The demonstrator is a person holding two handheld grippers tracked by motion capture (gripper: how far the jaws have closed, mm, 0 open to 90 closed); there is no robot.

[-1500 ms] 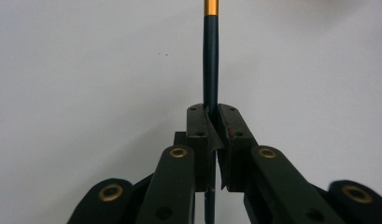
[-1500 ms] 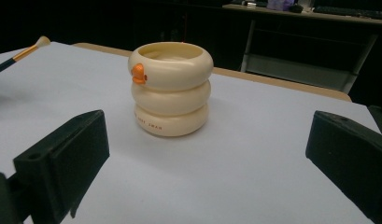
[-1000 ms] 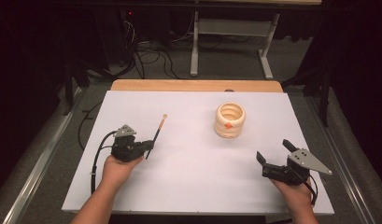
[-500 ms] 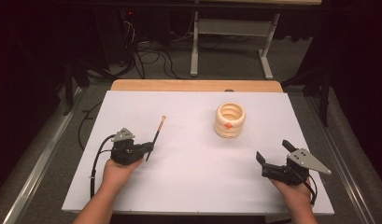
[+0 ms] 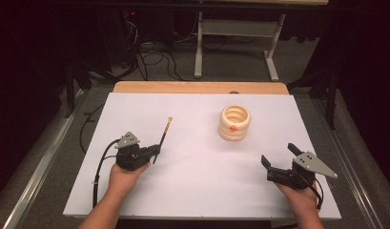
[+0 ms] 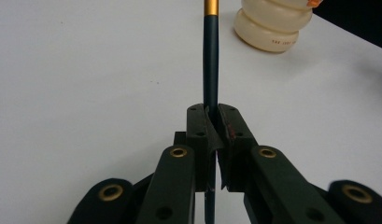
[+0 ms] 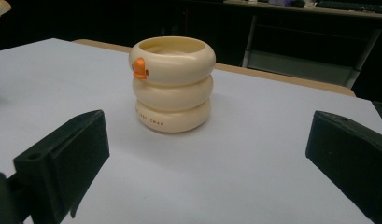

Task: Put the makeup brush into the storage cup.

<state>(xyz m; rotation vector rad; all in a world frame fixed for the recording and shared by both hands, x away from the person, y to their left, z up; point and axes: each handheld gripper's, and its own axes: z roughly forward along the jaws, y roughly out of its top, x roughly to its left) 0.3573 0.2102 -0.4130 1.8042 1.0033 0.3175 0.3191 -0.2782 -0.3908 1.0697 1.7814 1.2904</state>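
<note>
A slim brush with a dark, blue-black handle, a gold-orange band near its far end and a small pale tuft at the tip lies slanted over the left half of the white bench, its tip pointing far and slightly right. In the left gripper view the handle runs straight up between the two black jaws, and the gold band sits at the top edge. The left tongs are clamped shut on the near part of the handle, held by a hand that comes in from the near edge; a black cable loops off to the left of it.

To the right and farther back stands a cream-coloured pot shaped like three stacked rings, open at the top, with a small orange knob on its near side. In the right gripper view the pot stands upright on the bench, the orange knob on the top ring and faint lettering on the lowest.

The right tongs rest near the right near corner of the bench, well apart from the pot, jaws spread wide with nothing between them.
</note>
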